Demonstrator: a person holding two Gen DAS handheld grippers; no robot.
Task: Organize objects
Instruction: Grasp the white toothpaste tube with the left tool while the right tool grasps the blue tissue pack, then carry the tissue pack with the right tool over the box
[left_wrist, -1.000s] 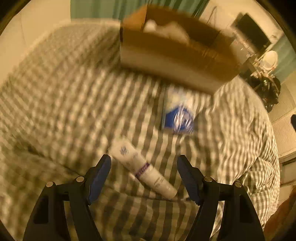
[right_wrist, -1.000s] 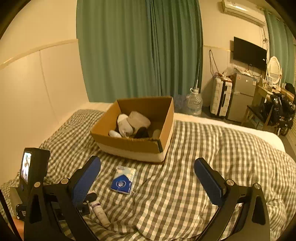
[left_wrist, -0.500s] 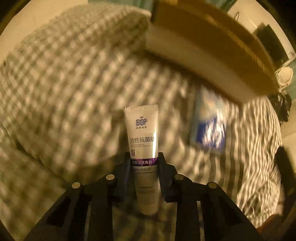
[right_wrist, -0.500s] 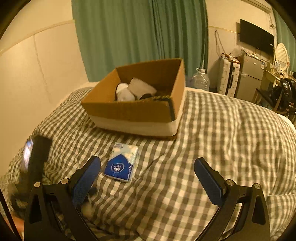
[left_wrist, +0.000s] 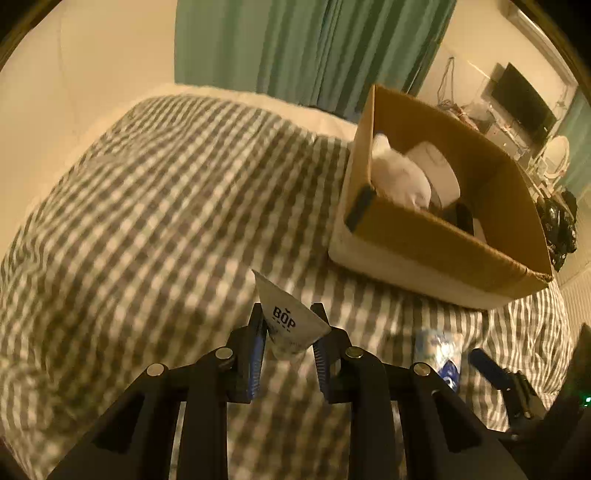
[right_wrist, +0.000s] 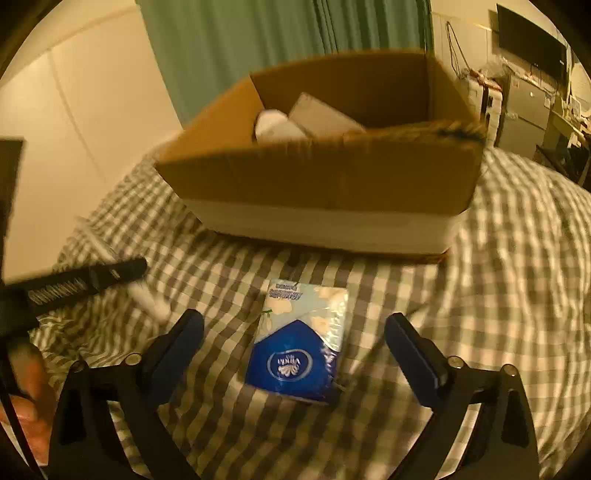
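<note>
- Tissue pack (right_wrist: 297, 341): flat on the checked bedspread (right_wrist: 498, 295), blue end toward the right gripper (right_wrist: 293, 341), long axis running away toward the cardboard box (right_wrist: 321, 184).
- It lies directly ahead of and between the right gripper's fingers, which stand wide apart, one either side, neither touching it. This is the nearer tool; a straight descent should straddle the pack across its short width.
- Box sits just beyond the pack, open, already holding pale rolls and bundles.
- Toothpaste tube (left_wrist: 286, 321): clamped in the left gripper (left_wrist: 288, 341), crimped end pointing forward and up, held above the bedspread. The box lies ahead and to its right.
</note>
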